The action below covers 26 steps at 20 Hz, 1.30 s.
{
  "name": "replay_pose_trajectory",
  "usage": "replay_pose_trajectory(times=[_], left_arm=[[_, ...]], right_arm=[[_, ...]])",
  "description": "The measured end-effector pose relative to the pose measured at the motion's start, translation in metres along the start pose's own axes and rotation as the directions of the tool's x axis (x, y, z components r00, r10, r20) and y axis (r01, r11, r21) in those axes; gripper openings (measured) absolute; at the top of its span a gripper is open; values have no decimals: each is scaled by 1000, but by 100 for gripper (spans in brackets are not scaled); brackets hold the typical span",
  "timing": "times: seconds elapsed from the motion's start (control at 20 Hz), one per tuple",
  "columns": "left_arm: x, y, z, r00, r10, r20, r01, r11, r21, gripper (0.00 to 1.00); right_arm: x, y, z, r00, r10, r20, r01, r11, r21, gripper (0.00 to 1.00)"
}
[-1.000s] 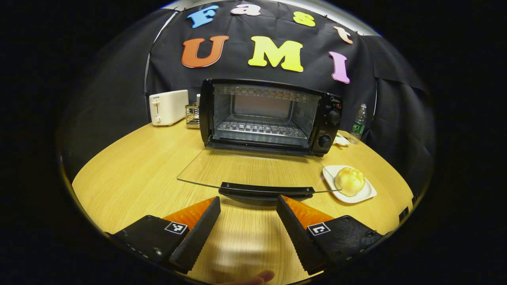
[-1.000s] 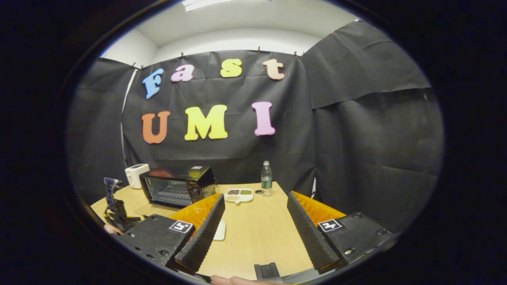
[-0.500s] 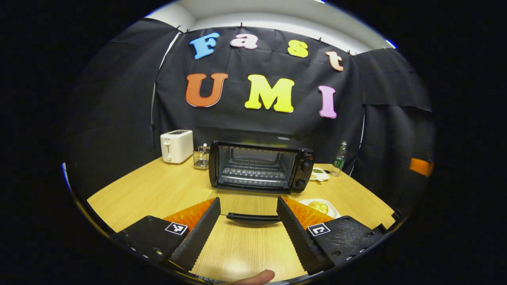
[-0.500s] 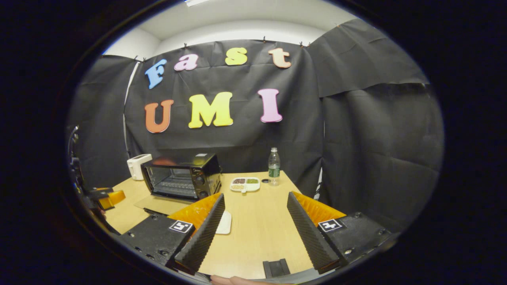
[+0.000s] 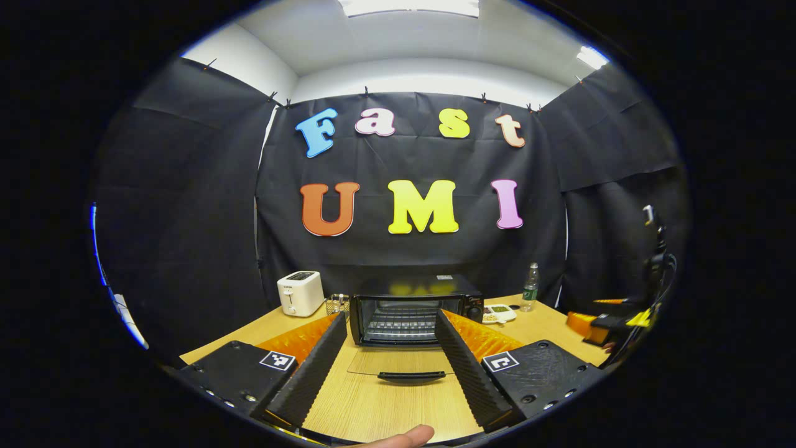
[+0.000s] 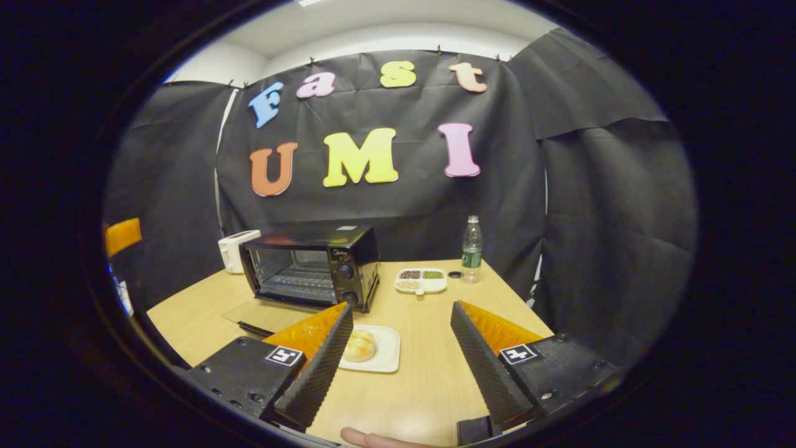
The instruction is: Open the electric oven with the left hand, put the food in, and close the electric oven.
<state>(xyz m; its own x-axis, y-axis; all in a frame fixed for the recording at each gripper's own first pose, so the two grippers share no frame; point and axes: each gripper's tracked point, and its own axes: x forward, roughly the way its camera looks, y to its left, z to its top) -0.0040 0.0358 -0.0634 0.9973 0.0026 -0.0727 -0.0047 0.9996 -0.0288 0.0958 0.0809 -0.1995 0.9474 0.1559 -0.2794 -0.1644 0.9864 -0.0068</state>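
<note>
light wood table (image 6: 429, 367). black oven (image 6: 314, 264) on it, door down. toaster (image 6: 231, 250) behind oven's left; plate (image 6: 384, 351) with bun (image 6: 359, 345) before it; divided dish (image 6: 421, 280), bottle (image 6: 472, 250) right of oven.

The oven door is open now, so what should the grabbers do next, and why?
Probably the right gripper should move toward the bun on the white plate. The oven door lies flat open, its rack is bare, both grippers are open, and the bun sits just beside the right gripper's finger.
</note>
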Motion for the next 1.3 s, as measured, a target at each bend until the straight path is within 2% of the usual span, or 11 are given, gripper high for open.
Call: replay_pose_trajectory(times=[0.2, 0.25, 0.3, 0.5, 0.65, 0.75, 0.9, 1.0, 1.15, 1.3], left_arm=[[-16, 2, 30, 999, -2, 42, 3, 1000, -30, 93], [-19, 1, 35, 999, -1, 46, 2, 1000, -31, 88], [-23, 2, 41, 999, -1, 50, 3, 1000, -28, 93], [-33, 1, 53, 998, -6, 60, 5, 1000, 11, 93], [-41, 4, 53, 998, -3, 68, 2, 1000, 5, 93], [-44, 11, 54, 997, 13, 75, -13, 1000, -3, 94], [-44, 19, 54, 996, 33, 87, -33, 999, -4, 93], [-42, 15, 49, 997, 19, 74, -18, 1000, -9, 93], [-38, 8, 44, 998, 2, 59, -3, 1000, 8, 94], [-37, 0, 41, 998, -22, 54, 21, 1000, 23, 94]], right_arm=[[35, 19, -29, 1000, 20, -20, -21, 998, -58, 97], [43, 22, -40, 999, 18, -38, -21, 997, -74, 97], [50, 24, -50, 998, 16, -57, -20, 997, -80, 97], [79, 49, -85, 989, 65, -133, -73, 996, -52, 97], [99, 63, -109, 975, 98, -198, -103, 995, -15, 97], [112, 64, -125, 966, 94, -243, -101, 995, -16, 97], [126, 57, -140, 953, 68, -295, -71, 997, 0, 97], [131, 61, -140, 953, 82, -291, -81, 997, 16, 96], [133, 69, -145, 938, 109, -329, -111, 994, 13, 96], [141, 69, -146, 932, 98, -350, -106, 994, -3, 96]])
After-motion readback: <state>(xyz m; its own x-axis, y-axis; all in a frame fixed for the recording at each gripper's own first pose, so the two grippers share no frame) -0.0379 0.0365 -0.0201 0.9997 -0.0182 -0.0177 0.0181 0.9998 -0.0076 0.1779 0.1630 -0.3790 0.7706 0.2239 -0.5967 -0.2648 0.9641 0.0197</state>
